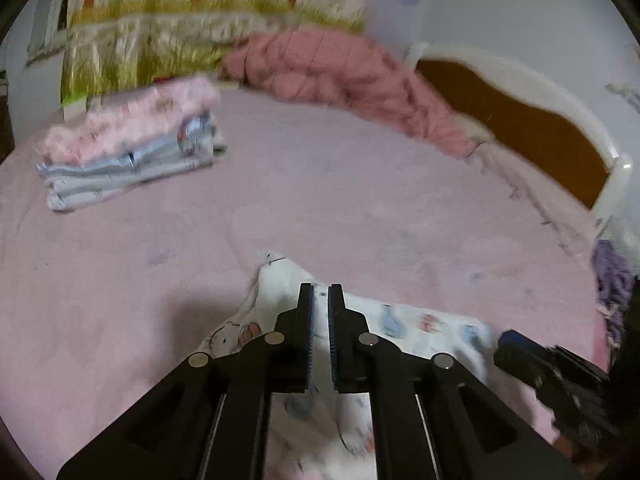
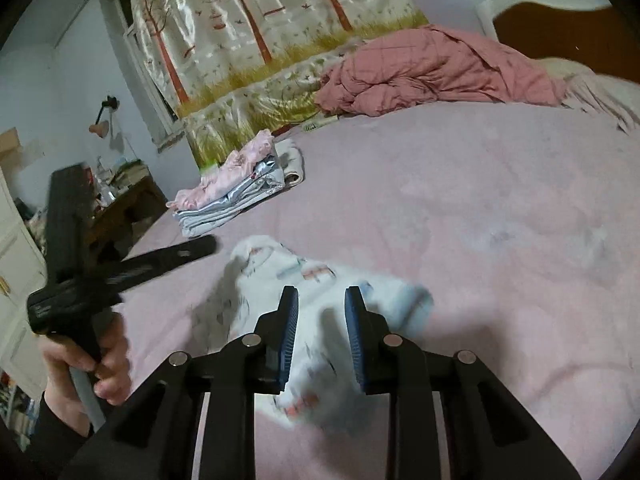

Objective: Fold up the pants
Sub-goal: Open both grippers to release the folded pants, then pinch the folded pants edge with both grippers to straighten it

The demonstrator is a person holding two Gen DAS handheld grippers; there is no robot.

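While the white printed pants [image 1: 420, 320] lie crumpled on the pink bed sheet [image 1: 360, 208] near the front edge of both views, the left hand-held gripper [image 1: 321, 292] hovers right over them with its jaws drawn almost together; a thin strip of white cloth shows in the narrow slit between the blue pads, but whether the pads actually pinch it cannot be told. From the right wrist view the same gripper appears as a dark bar at the left, gripped by the person's left hand [image 2: 100, 364] at the end of a dark sleeve [image 2: 36, 432]. The right hand-held gripper [image 2: 322, 296] stands over the pants [image 2: 320, 280] with its jaws partly apart, the cloth visible in the gap and not pressed by either pad. Farther back on the bed, toward the left, sits a stack of folded clothes [image 2: 236, 188] with a pink garment on top. A rumpled dusty-pink quilt [image 2: 432, 68] is heaped near the brown headboard [image 1: 516, 128]. Behind the bed hangs a curtain printed with trees [image 2: 256, 40], and a wall lamp [image 2: 102, 122] is mounted at the left.
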